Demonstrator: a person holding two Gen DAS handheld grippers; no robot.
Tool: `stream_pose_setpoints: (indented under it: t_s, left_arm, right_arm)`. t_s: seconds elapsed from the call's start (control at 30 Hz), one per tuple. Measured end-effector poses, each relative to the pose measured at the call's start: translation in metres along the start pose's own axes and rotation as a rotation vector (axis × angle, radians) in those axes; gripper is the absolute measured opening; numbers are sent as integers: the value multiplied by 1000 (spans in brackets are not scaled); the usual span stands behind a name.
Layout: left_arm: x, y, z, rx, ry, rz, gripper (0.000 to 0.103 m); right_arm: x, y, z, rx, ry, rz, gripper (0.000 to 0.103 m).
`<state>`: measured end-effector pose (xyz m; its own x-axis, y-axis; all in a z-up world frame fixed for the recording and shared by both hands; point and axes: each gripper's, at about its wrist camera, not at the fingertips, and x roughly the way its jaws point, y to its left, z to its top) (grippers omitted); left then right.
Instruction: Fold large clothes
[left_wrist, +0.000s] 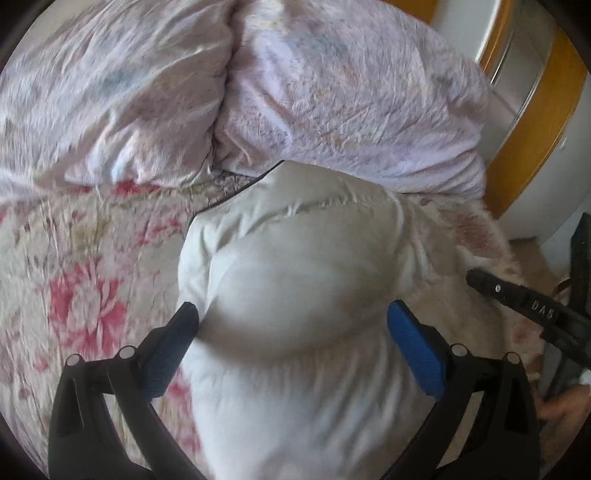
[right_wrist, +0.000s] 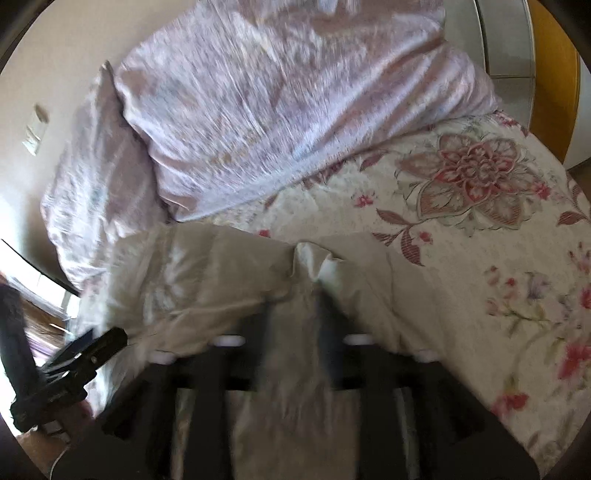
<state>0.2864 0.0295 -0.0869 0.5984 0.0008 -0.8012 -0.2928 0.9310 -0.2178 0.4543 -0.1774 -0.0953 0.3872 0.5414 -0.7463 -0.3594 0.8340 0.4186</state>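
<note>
1. Garment (left_wrist: 295, 295), white/cream, lies on the floral bedspread (left_wrist: 74, 266), bunched and wrinkled, not flat.
2. Long axis in the left wrist view: runs from the camera away toward the pillows (left_wrist: 332, 110); far end reaches the lower edge of the pillows, with a dark-edged corner at the far left.
3. Left gripper (left_wrist: 291, 321): blue-padded fingers (left_wrist: 413, 354) spread wide apart, one on each side of the garment; a rounded bulge of cloth sits between them. Left pad touches or nearly touches the cloth edge; right pad looks just above the cloth. Nothing clamped.
4. Right gripper (right_wrist: 295, 306): fingers close together with a ridge of the garment (right_wrist: 207, 280) pinched between them; view is motion-blurred, but cloth rises in a peak at the tips and runs down between the fingers toward the camera.
5. Right wrist view: garment spreads left of the gripper toward the bed edge; bedspread (right_wrist: 480, 258) with big flower print lies bare to the right.
6. Each gripper shows in the other's view: right one at the right edge of the left view (left_wrist: 532, 306), left one at the lower left of the right view (right_wrist: 74, 362).
7. Two pale lilac pillows (right_wrist: 277, 110) lie beyond the garment, side by side, touching.
8. Wardrobe (left_wrist: 528, 110), white with orange trim, stands past the bed at right.
</note>
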Motion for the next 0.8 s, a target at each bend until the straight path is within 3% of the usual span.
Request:
stream_pose_setpoints:
  t_s: [0.03, 0.07, 0.1, 0.23, 0.5, 0.8]
  left_arm:
    - [-6, 5, -3, -11, 12, -22, 101]
    - [-11, 8, -6, -16, 20, -37, 101]
    - [-19, 15, -11, -22, 34, -57, 101]
    - [-34, 31, -26, -51, 61, -99, 101]
    - [-40, 39, -41, -72, 106, -104, 101]
    - [-33, 38, -45, -66, 156, -162, 101]
  right_arm:
    - [-12, 1, 1, -14, -7, 5, 79]
    - [-25, 2, 2, -36, -14, -3, 96]
    - [-35, 1, 2, -55, -13, 0, 99]
    - [-52, -21, 7, -32, 72, 3, 102]
    - [-21, -75, -8, 231, 336, 162, 102]
    - [9, -92, -36, 394, 473, 259, 102]
